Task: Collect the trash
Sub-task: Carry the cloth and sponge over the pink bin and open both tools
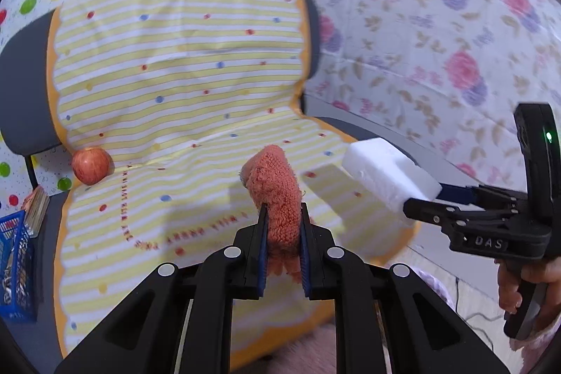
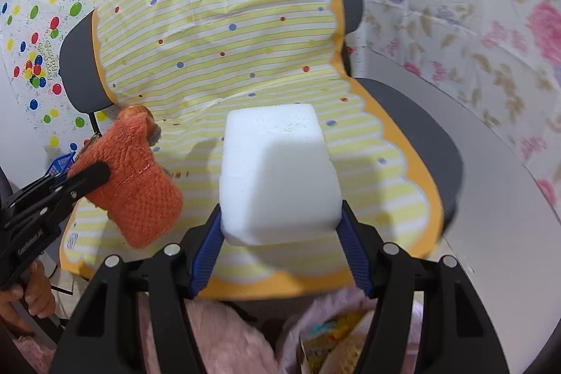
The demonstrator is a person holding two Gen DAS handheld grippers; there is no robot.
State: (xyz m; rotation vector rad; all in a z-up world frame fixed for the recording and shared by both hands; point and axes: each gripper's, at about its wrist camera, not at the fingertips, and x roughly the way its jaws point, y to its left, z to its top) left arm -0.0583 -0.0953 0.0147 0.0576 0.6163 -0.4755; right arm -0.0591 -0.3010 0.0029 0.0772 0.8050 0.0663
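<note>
My left gripper (image 1: 283, 209) is shut on an orange knitted sock (image 1: 277, 191) and holds it above the chair seat; the sock also shows in the right wrist view (image 2: 136, 184). My right gripper (image 2: 280, 216) is shut on a white foam block (image 2: 277, 170), held above the seat's front; the block also shows in the left wrist view (image 1: 389, 174), right of the sock. A red apple (image 1: 91, 165) lies at the back left of the seat against the backrest.
A grey chair (image 2: 431, 142) is draped with a yellow striped cloth (image 1: 182, 65). A blue basket (image 1: 15, 265) with papers stands left of the chair. Patterned sheets cover the walls. A pink fluffy bag (image 2: 336, 332) with wrappers sits below in front.
</note>
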